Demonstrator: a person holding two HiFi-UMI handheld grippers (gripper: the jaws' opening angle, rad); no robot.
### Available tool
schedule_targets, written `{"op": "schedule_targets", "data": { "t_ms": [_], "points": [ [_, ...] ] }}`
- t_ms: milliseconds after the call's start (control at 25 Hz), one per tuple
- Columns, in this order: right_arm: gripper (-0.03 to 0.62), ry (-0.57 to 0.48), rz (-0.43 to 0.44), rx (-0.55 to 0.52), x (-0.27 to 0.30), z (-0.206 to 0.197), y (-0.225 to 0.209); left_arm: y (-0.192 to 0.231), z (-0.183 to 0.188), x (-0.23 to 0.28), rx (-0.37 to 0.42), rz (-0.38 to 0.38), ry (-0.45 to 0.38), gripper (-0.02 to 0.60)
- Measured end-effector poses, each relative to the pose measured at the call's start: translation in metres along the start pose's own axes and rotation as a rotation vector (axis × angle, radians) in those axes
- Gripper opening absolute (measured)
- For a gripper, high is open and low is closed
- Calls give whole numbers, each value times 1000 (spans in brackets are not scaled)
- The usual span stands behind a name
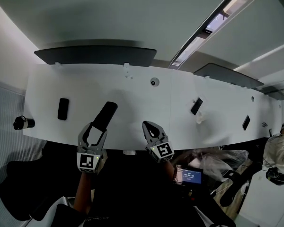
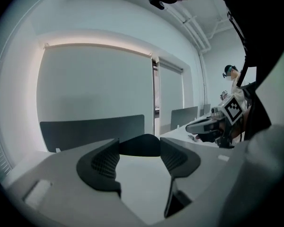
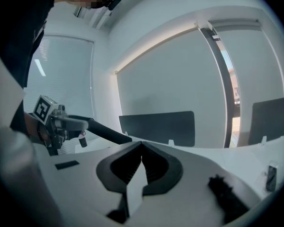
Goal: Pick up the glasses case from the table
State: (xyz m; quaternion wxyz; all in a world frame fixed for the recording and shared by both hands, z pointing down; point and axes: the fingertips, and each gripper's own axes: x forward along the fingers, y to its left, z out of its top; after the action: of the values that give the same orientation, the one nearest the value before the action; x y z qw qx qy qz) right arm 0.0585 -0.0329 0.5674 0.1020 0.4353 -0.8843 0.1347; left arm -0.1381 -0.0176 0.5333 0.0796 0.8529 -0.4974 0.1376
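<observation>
There are two grippers and one glasses case (image 1: pixel 105 116). The left gripper (image 1: pixel 97 129) pinches the case at its near end, above the table (image 1: pixel 132 86). The right gripper (image 1: pixel 149 125), just beside it, has its jaws pressed together and empty.

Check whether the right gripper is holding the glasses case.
No, the right gripper is shut and empty; the glasses case sits in the left gripper.

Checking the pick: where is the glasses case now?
The glasses case is clamped in the left gripper, left of centre in the head view, above the near edge of the white table, left of the right gripper.
</observation>
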Motion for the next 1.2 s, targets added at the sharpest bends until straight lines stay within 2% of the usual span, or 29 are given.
{"op": "schedule_targets", "data": {
  "t_ms": [160, 280, 320, 440, 640, 960, 1120, 1200],
  "points": [
    [8, -29, 67, -76, 11, 23, 21, 5, -6, -3, 47, 13, 7, 276],
    [8, -46, 101, -117, 19, 31, 32, 3, -4, -2, -19, 37, 27, 276],
    [8, -54, 112, -124, 19, 34, 35, 2, -5, -2, -16, 40, 26, 276],
    [8, -81, 143, -127, 18, 42, 43, 2, -11, -2, 55, 33, -8, 276],
    [8, -83, 145, -130, 17, 44, 43, 5, -9, -1, 65, 48, -1, 276],
    [8, -78, 155, -131, 18, 43, 44, 10, -7, -1, 36, 79, 13, 276],
    [8, -75, 156, -130, 19, 41, 43, 14, -19, -3, 46, 96, 53, 276],
    [8, -74, 156, -129, 19, 41, 42, 12, -20, -2, 55, 83, 28, 276]
  ]
}}
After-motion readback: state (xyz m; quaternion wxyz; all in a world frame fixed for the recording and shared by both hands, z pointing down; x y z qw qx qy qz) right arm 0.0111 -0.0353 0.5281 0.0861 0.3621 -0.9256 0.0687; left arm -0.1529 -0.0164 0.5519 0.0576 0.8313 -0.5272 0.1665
